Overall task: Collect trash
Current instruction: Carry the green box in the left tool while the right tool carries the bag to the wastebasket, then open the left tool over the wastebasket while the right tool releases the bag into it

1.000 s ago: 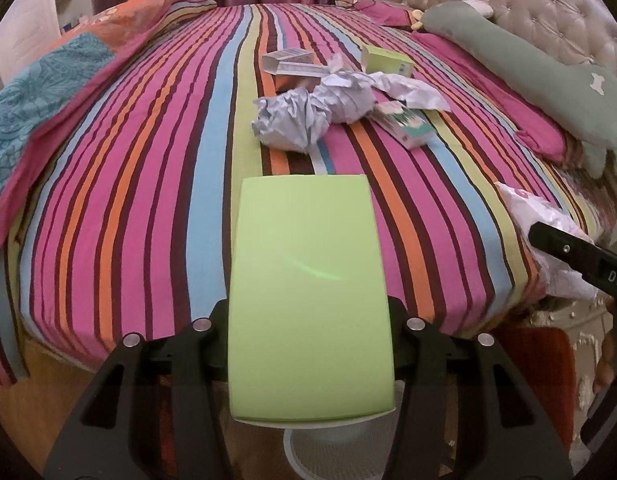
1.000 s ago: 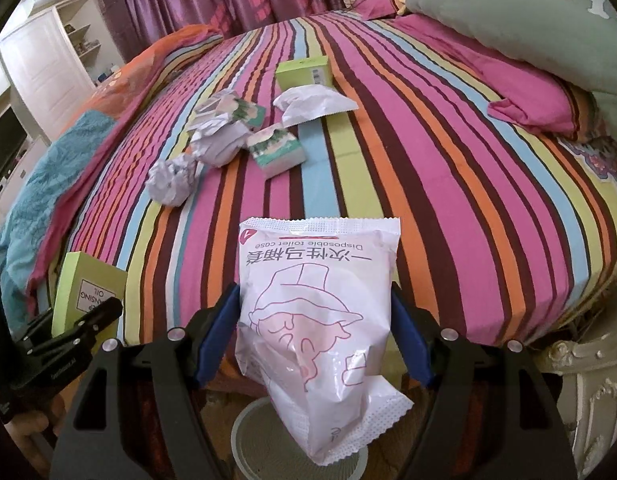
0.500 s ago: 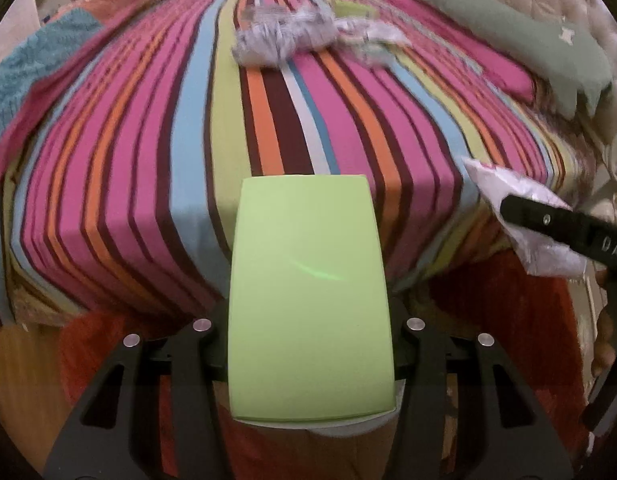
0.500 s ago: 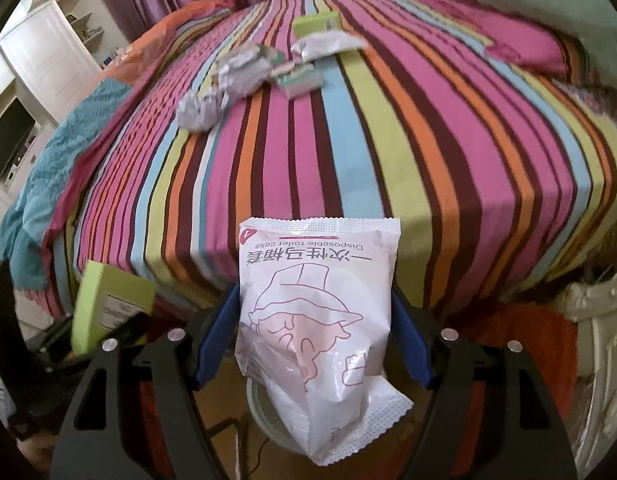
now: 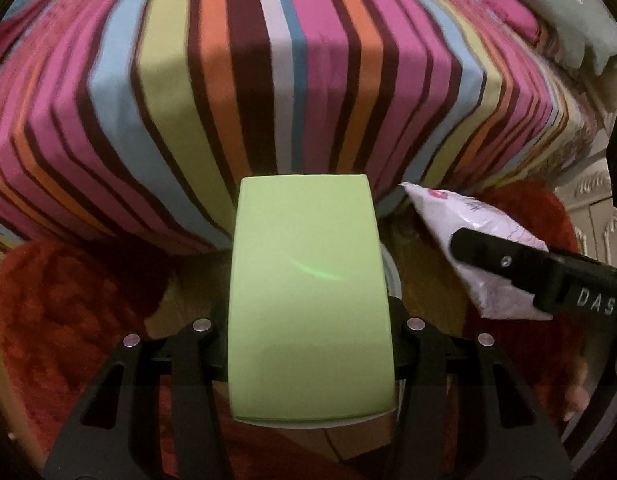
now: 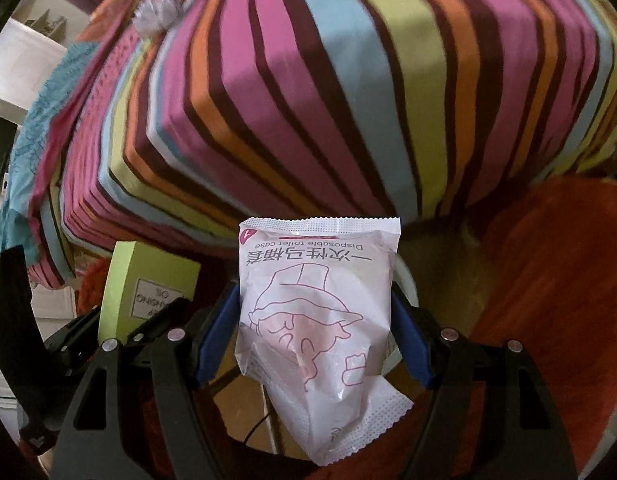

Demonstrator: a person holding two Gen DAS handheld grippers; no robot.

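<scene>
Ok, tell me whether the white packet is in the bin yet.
Not yet. The white packet sits clamped in the right gripper, above the floor.

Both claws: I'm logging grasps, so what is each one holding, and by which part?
Left claw clamps the green box by its two long sides. Right claw grips the white packet across its middle, by its side edges.

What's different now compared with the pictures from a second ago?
Both hands have tipped downward and sunk past the foot of the striped bed: earlier the whole bedspread and its pile of crumpled paper filled the views, now the red rug and floor show below. Nothing was picked up or let go. The left gripper still clamps the green box, and the right gripper still clamps the white packet.
</scene>
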